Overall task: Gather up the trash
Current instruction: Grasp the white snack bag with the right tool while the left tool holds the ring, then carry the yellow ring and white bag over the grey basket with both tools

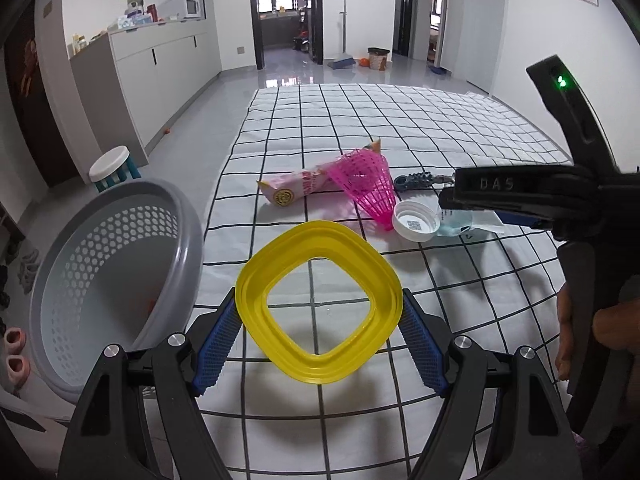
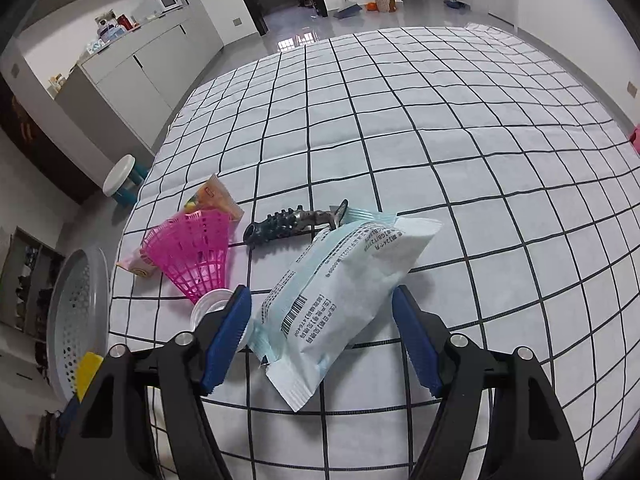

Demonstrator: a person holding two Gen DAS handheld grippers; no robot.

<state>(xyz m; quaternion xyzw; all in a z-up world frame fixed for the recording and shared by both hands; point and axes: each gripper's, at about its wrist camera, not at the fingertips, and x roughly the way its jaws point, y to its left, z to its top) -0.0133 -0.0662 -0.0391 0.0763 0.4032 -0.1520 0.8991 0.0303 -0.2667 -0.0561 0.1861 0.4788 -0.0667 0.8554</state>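
My left gripper [image 1: 319,296] is shut on a yellow square plastic ring [image 1: 280,276], which hangs a little above the checked cloth [image 1: 400,128]. The grey perforated basket [image 1: 188,240] stands tilted just left of it. My right gripper [image 2: 320,294] is open and straddles a white and teal packet [image 2: 344,280] lying on the cloth; the pads stand beside the packet without pressing it. Past the packet lie a white cap [image 2: 208,304], a pink plastic cone [image 2: 192,256], a pink snack wrapper [image 1: 296,188] and a dark spiky toy [image 2: 288,224].
A white stool [image 1: 110,164] stands on the floor beyond the basket. Grey cabinets [image 1: 160,68] line the left wall. Shoes [image 1: 16,352] lie on the floor at the left. A person's hand [image 1: 612,320] holds the right gripper's handle. The cloth stretches far beyond the trash.
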